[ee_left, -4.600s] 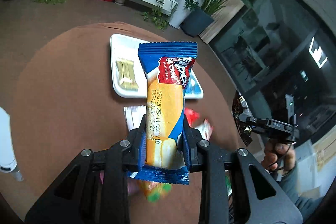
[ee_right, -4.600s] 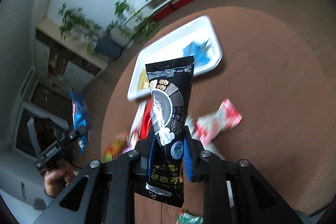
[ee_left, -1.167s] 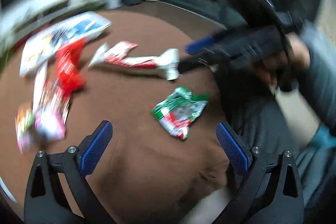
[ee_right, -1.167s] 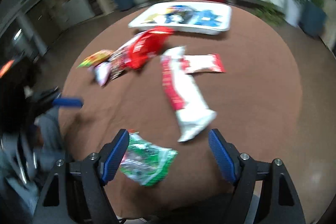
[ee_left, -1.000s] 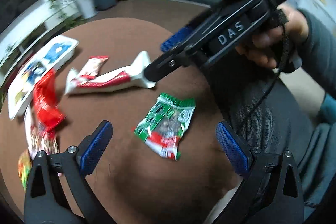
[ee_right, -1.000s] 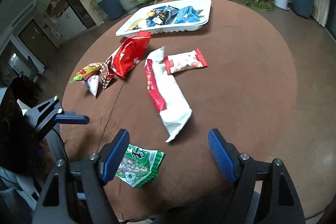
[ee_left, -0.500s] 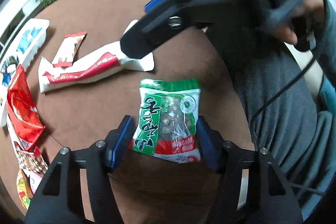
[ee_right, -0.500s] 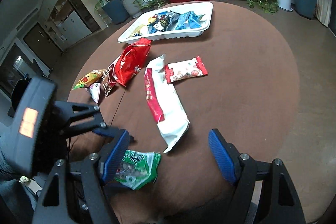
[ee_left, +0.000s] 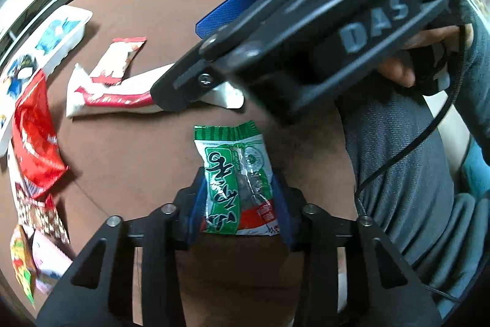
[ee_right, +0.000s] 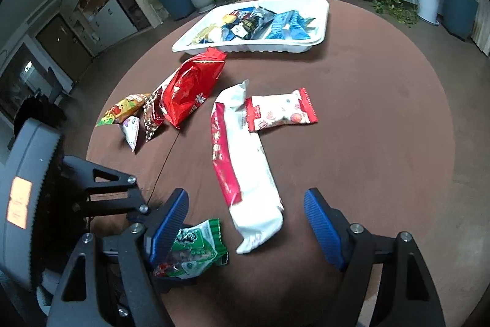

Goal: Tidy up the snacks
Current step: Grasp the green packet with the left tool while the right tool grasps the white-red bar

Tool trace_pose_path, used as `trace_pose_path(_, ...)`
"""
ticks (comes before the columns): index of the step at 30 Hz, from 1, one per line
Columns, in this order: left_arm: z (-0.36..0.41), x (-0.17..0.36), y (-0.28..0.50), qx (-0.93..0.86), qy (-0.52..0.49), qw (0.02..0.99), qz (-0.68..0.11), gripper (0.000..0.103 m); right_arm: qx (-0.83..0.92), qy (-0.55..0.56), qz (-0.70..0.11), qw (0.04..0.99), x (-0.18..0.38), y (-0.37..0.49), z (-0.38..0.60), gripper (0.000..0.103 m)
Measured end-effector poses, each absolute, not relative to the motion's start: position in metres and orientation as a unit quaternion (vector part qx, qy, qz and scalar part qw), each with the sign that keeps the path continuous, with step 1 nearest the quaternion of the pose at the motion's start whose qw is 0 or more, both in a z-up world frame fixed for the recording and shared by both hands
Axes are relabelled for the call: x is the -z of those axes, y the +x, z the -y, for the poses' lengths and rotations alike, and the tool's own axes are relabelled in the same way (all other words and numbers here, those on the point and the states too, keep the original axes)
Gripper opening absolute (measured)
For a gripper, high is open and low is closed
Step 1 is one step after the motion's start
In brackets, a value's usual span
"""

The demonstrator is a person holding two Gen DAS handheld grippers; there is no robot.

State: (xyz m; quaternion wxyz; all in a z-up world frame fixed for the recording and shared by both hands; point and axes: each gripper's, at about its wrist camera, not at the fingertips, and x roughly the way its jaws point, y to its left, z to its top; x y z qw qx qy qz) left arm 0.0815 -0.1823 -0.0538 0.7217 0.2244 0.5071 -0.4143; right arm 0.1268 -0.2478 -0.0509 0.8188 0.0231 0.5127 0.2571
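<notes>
Left gripper [ee_left: 239, 204] just closed, clamping green snack packet [ee_left: 237, 176] at near edge of brown table [ee_right: 367, 112]. Right gripper [ee_right: 246, 222] spread wide, empty, above long white packet [ee_right: 245, 167]. White tray [ee_right: 318, 42] far.

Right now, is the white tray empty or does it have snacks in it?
It has snacks in it. In the right wrist view, the white tray at the table's far side holds several packets, including blue packets, though it is not full.

"DAS" stands in raised grey letters on the black plastic body of the right gripper [ee_left: 251, 29], at two o'clock. The green foil snack packet [ee_left: 237, 183] bears white script, unreadable.
</notes>
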Motion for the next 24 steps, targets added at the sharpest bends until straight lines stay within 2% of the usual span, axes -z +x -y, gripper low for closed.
trace_pose_path(5, 0.164, 0.053, 0.081, 0.396, 0.193, 0.737, -0.513, 0.031, -0.272, -0.023, -0.520, 0.809, 0.059, 0.143, 0.228, 0.080)
trace_pose_path(15, 0.098, 0.048, 0.087, 0.334, 0.080, 0.780, -0.522, 0.029, -0.259, -0.084, -0.541, 0.796, 0.080, 0.162, 0.203, 0.079)
trace_pose_path(21, 0.077, 0.045, 0.091, 0.294, 0.059, 0.802, -0.517, 0.029, -0.246, -0.142, -0.543, 0.790, 0.079, 0.160, 0.176, 0.069)
trace_pose_path(24, 0.076, 0.047, 0.093, 0.283, 0.053, 0.808, -0.514, 0.029, -0.244, -0.143, -0.546, 0.789, 0.077, 0.157, 0.167, 0.058)
